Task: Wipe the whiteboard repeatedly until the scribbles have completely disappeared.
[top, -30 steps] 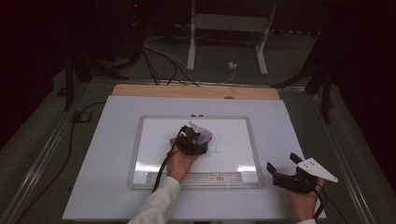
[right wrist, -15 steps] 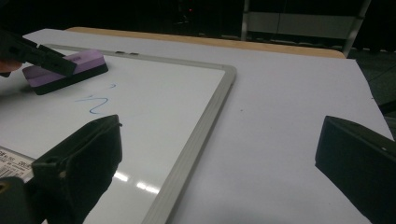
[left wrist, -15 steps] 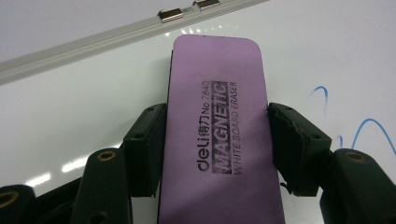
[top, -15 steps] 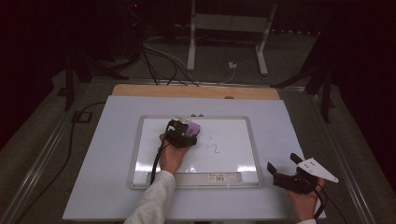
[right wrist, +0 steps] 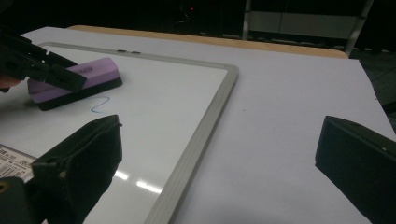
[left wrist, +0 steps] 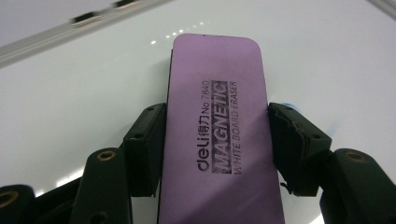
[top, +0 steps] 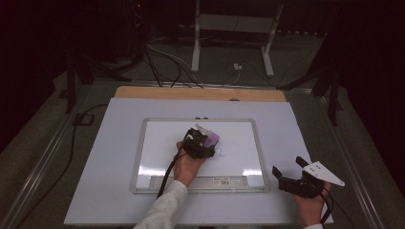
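1. The left gripper (top: pixel 203 138) is positioned over the middle of the whiteboard (top: pixel 157 143), as seen in the high view.
2. A purple eraser (left wrist: pixel 219 135) is clamped between the two black jaws of the left gripper; one jaw is pressed against each long side of the eraser.
3. The eraser is laid flat, with its dark underside against the white surface of the whiteboard. Printed lettering is shown on its purple top face, including the words "MAGNETIC WHITE BOARD ERASER".
4. A small blue pen mark (right wrist: pixel 100 104) is left on the whiteboard just beside the eraser, on the side toward the right gripper.
5. The right gripper (top: pixel 292 174) is held above the white tabletop (top: pixel 95 191), near the front edge and off the right side of the whiteboard frame.
6. The jaws of the right gripper are spread wide apart, with nothing between them.
7. A strip with a barcode label (top: pixel 223 181) is fixed along the near edge of the whiteboard.
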